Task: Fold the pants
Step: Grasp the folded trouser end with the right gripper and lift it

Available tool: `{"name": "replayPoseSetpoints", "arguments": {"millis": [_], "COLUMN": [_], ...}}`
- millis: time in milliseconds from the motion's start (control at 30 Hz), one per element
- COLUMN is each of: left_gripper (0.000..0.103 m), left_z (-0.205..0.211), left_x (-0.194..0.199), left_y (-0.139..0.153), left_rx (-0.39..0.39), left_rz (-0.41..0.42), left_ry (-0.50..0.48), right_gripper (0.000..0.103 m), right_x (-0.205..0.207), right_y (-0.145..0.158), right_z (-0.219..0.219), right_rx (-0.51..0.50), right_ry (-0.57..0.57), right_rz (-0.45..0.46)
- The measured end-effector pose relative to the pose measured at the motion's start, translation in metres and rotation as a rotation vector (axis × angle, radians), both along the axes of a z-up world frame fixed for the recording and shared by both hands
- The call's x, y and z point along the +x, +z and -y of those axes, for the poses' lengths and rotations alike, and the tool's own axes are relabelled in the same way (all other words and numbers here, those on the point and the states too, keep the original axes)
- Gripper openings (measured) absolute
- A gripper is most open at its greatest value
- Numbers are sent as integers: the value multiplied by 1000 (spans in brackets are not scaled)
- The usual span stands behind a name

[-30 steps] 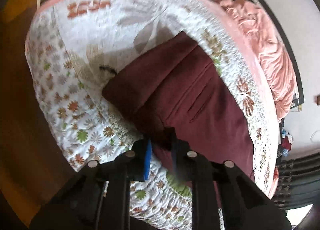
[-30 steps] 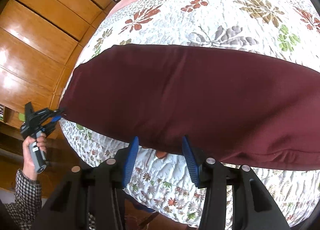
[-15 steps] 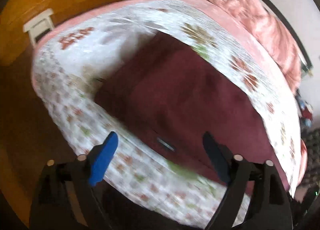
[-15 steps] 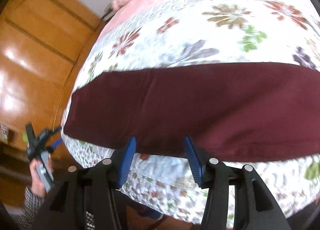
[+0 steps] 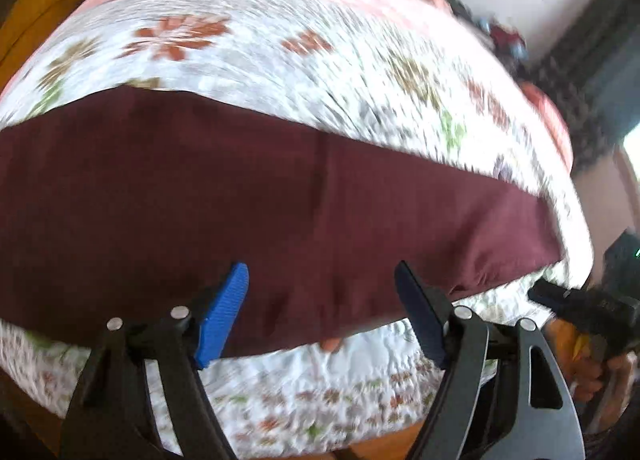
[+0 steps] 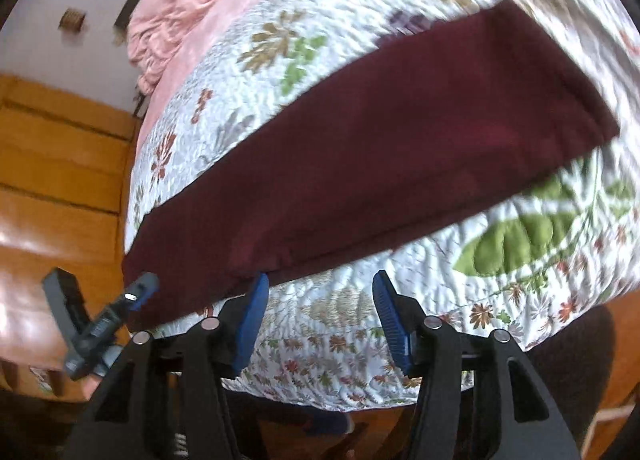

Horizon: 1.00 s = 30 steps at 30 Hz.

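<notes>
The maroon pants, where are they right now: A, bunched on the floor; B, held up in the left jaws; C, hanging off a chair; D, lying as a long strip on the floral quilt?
D: the maroon pants lie flat in a long strip across the floral quilt, and both sets of jaws stand open and empty.

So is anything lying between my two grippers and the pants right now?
Nothing visible. The left gripper and right gripper, both open, face the near edge of the maroon pants across bare floral quilt.
</notes>
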<state>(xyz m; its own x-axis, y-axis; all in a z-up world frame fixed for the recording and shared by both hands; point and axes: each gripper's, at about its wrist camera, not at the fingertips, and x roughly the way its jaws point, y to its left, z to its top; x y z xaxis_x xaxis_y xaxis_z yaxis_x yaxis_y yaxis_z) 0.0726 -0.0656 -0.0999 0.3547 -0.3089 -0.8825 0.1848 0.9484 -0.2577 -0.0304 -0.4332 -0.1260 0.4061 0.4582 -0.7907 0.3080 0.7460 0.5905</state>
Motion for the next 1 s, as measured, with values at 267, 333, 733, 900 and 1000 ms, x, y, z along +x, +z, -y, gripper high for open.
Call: {"name": "replayPoseSetpoints", "arguments": {"millis": [267, 333, 733, 900, 1000], "left_gripper": [68, 69, 70, 70, 70], "left_z": [16, 15, 14, 11, 11], "left_x": [1, 4, 5, 6, 7], "left_y": [-42, -42, -39, -39, -39], "left_rx": [128, 120, 109, 92, 96], "left_rz": [-58, -68, -74, -85, -89], "left_ry": [-55, -42, -53, -52, -54], "right_gripper": [55, 55, 46, 10, 9], "right_x": [-1, -3, 28, 29, 20], "right_y": [-8, -7, -33, -22, -11], "right_z": [27, 32, 38, 42, 49], "right_rx": [53, 120, 197, 164, 176], "right_ry": [-86, -101, -173, -171, -172], "right_rz": [30, 55, 5, 55, 80]}}
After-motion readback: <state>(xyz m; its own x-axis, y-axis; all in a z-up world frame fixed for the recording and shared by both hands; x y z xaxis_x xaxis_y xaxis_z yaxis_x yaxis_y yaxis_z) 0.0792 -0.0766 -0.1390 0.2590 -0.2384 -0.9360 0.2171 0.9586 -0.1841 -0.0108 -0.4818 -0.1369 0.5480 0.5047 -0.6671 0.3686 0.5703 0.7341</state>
